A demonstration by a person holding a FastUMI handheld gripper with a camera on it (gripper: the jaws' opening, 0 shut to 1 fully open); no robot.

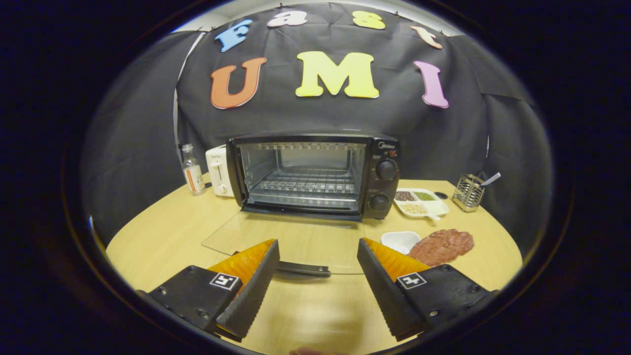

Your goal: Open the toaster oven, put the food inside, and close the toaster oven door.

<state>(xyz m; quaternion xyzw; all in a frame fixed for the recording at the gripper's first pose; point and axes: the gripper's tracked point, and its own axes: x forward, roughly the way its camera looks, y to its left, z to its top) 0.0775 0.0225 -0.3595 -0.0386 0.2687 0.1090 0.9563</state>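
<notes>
The claw (318, 281) is spread apart, holding nothing. The oven door (291, 241) lies open just ahead; reaching right for the meat (441, 246) could knock the small dish (400, 240).

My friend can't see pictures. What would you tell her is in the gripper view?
A black toaster oven stands on a wooden table with its glass door folded down flat and its rack bare. The open tongs hover over the door's handle, holding nothing. A reddish slab of meat lies beside a small white dish.
</notes>
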